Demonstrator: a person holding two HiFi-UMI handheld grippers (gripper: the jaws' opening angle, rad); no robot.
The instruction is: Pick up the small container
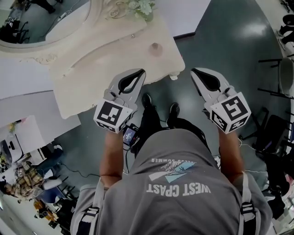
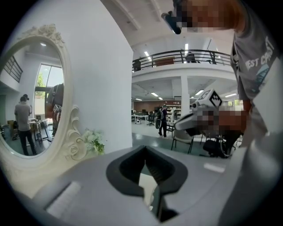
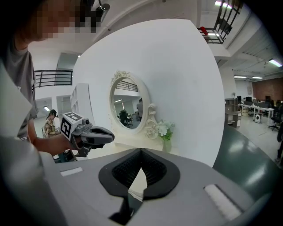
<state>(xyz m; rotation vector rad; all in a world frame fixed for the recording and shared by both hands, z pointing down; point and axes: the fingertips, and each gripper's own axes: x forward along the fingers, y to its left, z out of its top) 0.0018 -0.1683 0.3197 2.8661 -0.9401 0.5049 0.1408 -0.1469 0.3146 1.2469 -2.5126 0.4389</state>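
Observation:
The small container [image 1: 155,48] is a round, pale lidded pot on the cream dressing table [image 1: 101,73], near its right front edge. My left gripper [image 1: 141,71] hangs over the table's front edge, just below and left of the container, with its jaws together and nothing between them. My right gripper [image 1: 194,70] is over the floor, right of the table, and is also shut and empty. In the left gripper view the left gripper [image 2: 145,148] hides the container. The right gripper [image 3: 141,151] blocks it in the right gripper view too.
An ornate oval mirror [image 1: 41,23] and a vase of white flowers [image 1: 138,7] stand at the back of the table against a white wall. The person's feet [image 1: 161,108] are on dark green floor. Chairs and cables [image 1: 275,133] lie at the right.

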